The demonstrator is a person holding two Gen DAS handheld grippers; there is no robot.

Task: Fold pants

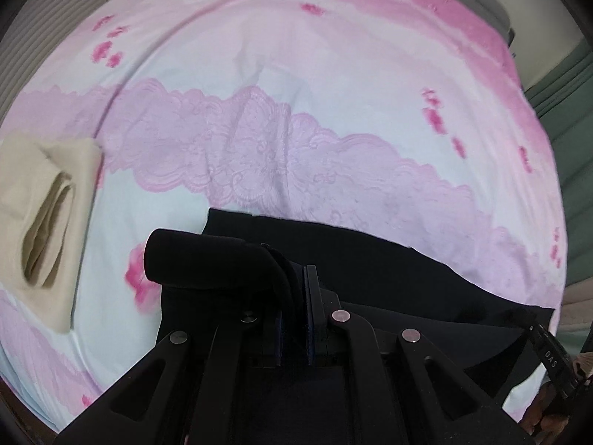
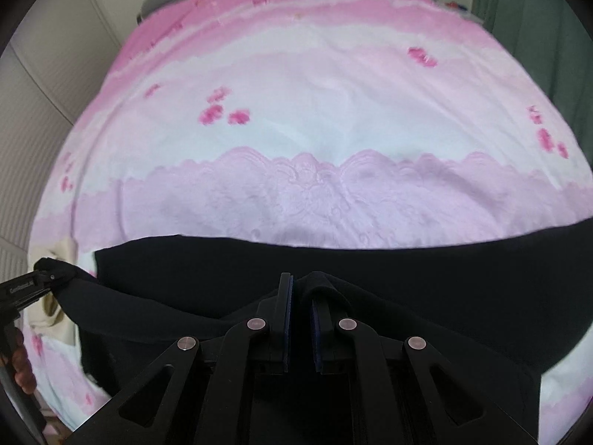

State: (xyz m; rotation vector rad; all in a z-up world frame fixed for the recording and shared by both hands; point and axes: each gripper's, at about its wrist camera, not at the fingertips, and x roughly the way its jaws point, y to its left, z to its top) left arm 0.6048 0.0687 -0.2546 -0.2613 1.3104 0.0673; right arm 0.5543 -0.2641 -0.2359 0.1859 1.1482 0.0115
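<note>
Black pants [image 1: 389, 282] lie across the near part of a pink and white bedsheet [image 1: 296, 111]. My left gripper [image 1: 296, 270] is shut on a raised fold of the black pants, which drapes over its left finger. In the right wrist view the black pants [image 2: 407, 278] span the lower frame. My right gripper [image 2: 302, 289] is shut on a lifted edge of the pants, cloth bunched over its right finger. The left gripper [image 2: 44, 278] shows at the far left of the right wrist view, holding the same lifted edge.
Folded beige pants [image 1: 48, 215] lie on the sheet at the left; a bit of them shows in the right wrist view [image 2: 63, 252]. A green curtain [image 2: 537, 37] hangs at the right. White cabinet panels [image 2: 37, 111] stand at the left of the bed.
</note>
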